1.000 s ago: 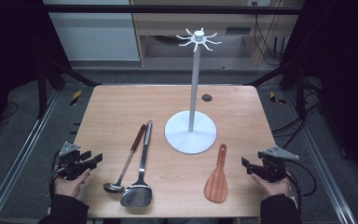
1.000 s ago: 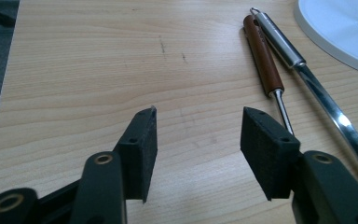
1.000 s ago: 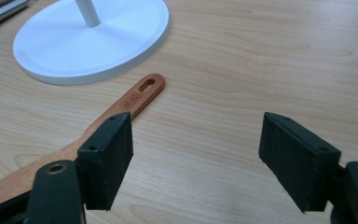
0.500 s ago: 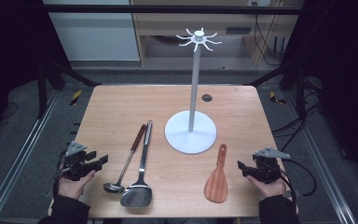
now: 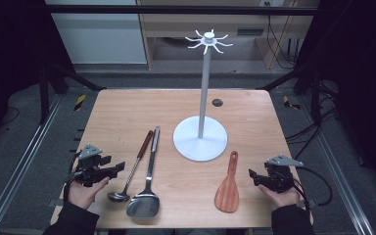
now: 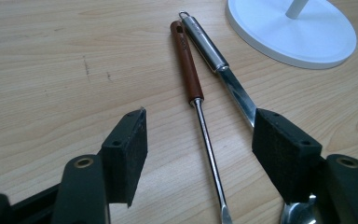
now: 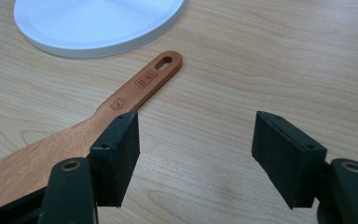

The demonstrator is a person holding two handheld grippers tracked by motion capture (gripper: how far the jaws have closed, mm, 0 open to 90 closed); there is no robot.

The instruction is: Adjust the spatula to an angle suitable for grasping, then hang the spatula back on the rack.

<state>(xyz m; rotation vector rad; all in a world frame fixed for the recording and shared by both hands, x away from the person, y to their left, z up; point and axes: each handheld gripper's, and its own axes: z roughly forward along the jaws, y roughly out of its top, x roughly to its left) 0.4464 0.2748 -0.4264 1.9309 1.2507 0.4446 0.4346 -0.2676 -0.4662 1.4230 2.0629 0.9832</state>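
I am holding my left gripper [image 5: 115,168] at the lower left of the high view, its jaws just having been opening wide and gripping nothing — the ladle [image 6: 193,88] is lying between them — while my right gripper [image 5: 253,176] is gaping empty beside the wooden spatula [image 7: 98,121].

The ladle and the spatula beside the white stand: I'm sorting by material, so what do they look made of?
Ladle: seemingly polished steel shaft, mirror-bright, with a glossy brown handle, wood or plastic. Spatula: apparently wood, matte, visible grain.
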